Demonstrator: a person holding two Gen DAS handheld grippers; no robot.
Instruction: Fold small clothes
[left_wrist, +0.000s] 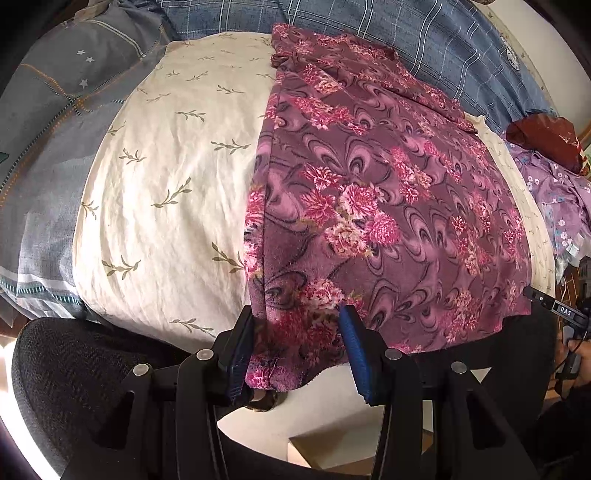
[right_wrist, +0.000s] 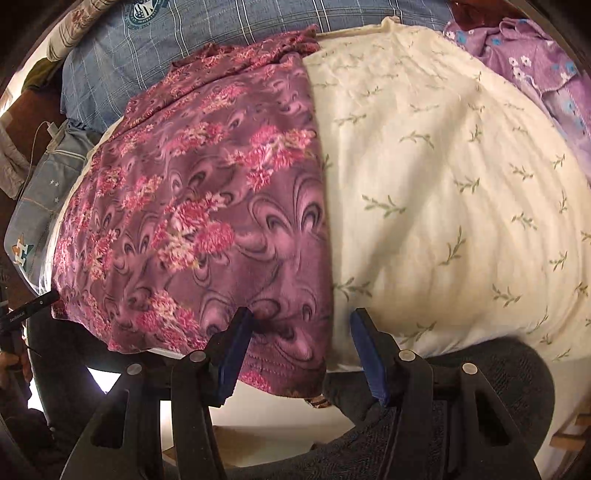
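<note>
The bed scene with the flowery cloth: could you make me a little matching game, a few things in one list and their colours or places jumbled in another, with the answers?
Things:
1. floral garment
2. bedsheet
3. plaid pillow
4. lilac clothing

Descriptions:
A. cream with small green sprigs
B. blue-grey with pale check lines, at the far end of the bed
C. maroon with pink blooms, spread flat, near hem between the open claws
D. pale purple with small flowers, bunched at the bed's edge

Pairs: 1-C, 2-A, 3-B, 4-D

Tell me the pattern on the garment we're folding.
Maroon-purple garment with pink flower clusters and dark swirls; clearest in the left wrist view.
</note>
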